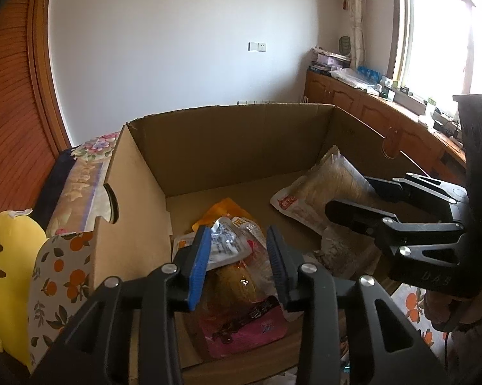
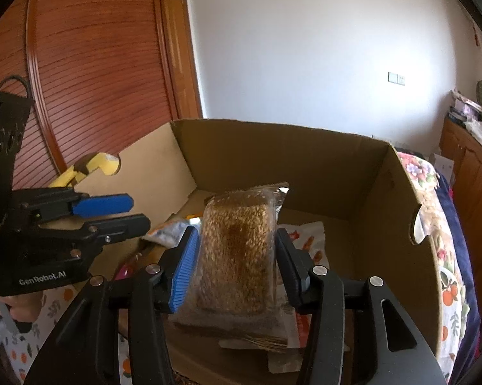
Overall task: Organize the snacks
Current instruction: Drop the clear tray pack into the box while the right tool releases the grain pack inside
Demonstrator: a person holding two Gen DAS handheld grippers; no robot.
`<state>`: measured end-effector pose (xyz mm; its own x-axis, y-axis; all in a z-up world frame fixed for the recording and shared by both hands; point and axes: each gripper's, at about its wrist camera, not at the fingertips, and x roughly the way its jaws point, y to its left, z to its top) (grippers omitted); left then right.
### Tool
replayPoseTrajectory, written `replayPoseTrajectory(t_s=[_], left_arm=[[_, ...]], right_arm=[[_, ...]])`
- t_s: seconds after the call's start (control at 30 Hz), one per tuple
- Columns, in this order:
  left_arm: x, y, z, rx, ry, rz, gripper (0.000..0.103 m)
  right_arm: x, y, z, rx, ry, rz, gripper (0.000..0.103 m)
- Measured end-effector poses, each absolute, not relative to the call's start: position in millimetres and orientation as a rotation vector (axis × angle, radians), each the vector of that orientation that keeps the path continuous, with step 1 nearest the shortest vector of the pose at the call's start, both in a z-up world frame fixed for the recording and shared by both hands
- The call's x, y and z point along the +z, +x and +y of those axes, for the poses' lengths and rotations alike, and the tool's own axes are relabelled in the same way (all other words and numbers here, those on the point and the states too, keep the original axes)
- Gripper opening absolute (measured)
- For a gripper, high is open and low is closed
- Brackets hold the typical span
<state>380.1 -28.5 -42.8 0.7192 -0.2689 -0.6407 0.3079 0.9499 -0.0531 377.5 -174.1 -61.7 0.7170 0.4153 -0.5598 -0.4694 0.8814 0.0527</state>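
Right wrist: clear crinkly pkt (image 2: 237, 253), grainy brown slab.

Open-topped cardboard box (image 1: 228, 147), entered from above; four upright walls closing off sideways approach. Bare floor along the far wall. Near left floor taken by a heap of snack packets (image 1: 237, 276), right floor by a clear grain-cake packet (image 1: 321, 189). Left gripper (image 1: 237, 256) and right gripper (image 2: 237, 256) side by side over the near rim, narrowing the gap between them.
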Motion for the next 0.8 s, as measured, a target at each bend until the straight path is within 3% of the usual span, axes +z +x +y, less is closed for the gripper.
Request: replayPoseTrajectory(t_s=[0.57,0.8], left_arm=[[-46.4,378.4,-27.5,-0.320,0.066,0.691,0.038],[-34.8,359.5,-26.7,-0.261,0.110,0.665,0.046]], right_arm=[[-63.3,376.9,-172.6,0.489,-0.102,0.586,0.049],[-44.3,358.8,-182.0,0.470,-0.085,0.556,0.049]])
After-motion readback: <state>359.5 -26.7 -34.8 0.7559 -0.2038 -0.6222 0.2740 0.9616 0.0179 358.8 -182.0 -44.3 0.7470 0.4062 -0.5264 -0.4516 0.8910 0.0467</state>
